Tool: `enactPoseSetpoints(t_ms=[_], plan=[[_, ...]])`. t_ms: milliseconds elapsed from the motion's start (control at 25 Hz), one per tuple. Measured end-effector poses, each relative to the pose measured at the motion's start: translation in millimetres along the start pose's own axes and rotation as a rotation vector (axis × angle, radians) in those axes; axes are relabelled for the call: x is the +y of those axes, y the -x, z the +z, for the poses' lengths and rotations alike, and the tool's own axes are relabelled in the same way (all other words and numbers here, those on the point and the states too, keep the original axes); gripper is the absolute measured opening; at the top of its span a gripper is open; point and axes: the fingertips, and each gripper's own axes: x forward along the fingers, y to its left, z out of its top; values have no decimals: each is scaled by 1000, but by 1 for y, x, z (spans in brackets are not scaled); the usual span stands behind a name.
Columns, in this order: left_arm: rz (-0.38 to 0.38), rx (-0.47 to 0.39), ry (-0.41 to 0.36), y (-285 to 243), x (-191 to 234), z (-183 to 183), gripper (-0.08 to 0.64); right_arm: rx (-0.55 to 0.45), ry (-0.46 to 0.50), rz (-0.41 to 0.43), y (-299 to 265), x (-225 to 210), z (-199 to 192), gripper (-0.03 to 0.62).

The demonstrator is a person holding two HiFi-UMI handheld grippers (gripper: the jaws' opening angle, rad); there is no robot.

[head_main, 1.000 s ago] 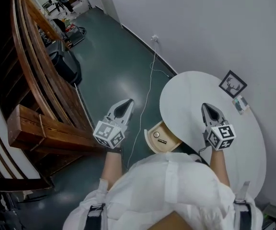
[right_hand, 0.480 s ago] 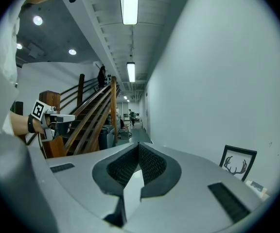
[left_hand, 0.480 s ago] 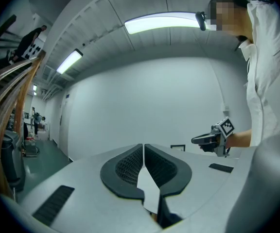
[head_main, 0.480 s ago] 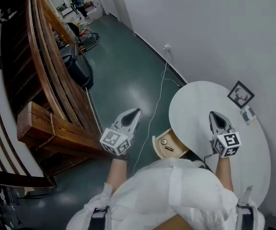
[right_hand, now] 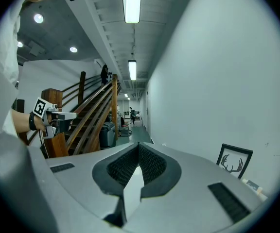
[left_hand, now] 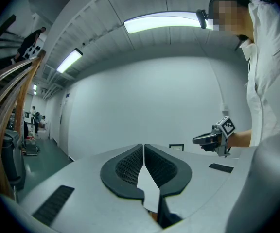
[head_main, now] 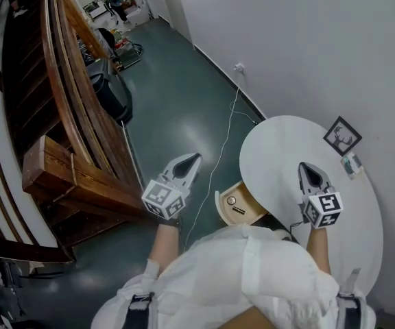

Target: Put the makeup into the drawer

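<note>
Reach step, nothing grasped. Left gripper (head_main: pixel 190 162) and right gripper (head_main: pixel 308 171) had jaws pressed together, empty. Wooden drawer (head_main: pixel 219 204) stood open. Probable makeup (head_main: pixel 352 163) lay beside the deer frame (head_main: pixel 341 136). The next move likely needed the right jaws opened over it.

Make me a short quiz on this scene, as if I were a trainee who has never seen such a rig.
1. True or false: the right gripper is held over the white table with its jaws shut and nothing between them.
2. What stands at the table's far edge, by the wall? A) a framed antler picture B) a vase C) a lamp
3. Fill in: the ___ gripper is held over the dark green floor, off the table.

Key
1. True.
2. A, the framed antler picture.
3. Left: the left gripper, also shut and empty.
</note>
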Motion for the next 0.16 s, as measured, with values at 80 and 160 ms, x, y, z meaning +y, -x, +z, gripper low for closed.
enactPoseSetpoints(t_ms=[80,160], plan=[[0,4,2,1,-2,-1,23,2,-4,-8,4,-2,-2,9],[0,8,5,1,-3,-2,23,3,-9,-15,7,-3,-4,9]])
